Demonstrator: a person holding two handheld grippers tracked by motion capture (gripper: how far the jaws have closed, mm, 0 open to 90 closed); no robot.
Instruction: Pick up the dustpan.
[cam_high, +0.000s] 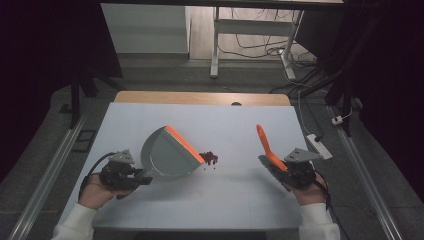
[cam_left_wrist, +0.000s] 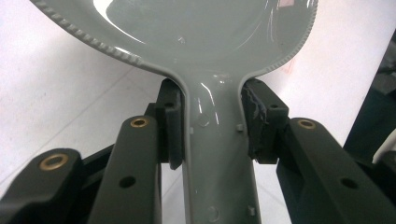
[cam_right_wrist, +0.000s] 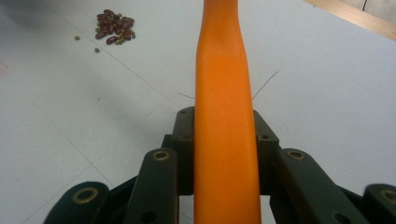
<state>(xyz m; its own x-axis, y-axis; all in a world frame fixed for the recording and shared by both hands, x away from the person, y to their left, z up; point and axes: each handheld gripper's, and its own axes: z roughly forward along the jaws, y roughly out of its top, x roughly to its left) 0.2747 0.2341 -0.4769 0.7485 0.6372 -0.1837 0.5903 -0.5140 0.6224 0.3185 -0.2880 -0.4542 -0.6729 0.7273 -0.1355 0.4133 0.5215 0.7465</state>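
Observation:
A grey dustpan (cam_high: 165, 154) with an orange front lip rests on the white table, its lip beside a small pile of dark red beans (cam_high: 209, 158). My left gripper (cam_high: 142, 179) is shut on the dustpan's grey handle (cam_left_wrist: 217, 154), one pad pressing on each side. The beans (cam_right_wrist: 114, 25) lie far left in the right gripper view, with a few green bits loose around them. My right gripper (cam_high: 272, 162) is shut on an orange brush handle (cam_right_wrist: 226, 116), which sticks up and away over the table (cam_high: 235, 195). The brush's bristles are hidden.
The white table top has a wooden strip (cam_high: 200, 98) along its far edge. A white power strip (cam_high: 320, 146) lies at the table's right edge. Metal rails (cam_high: 372, 185) run along both sides, and a desk frame (cam_high: 216, 45) with cables stands beyond.

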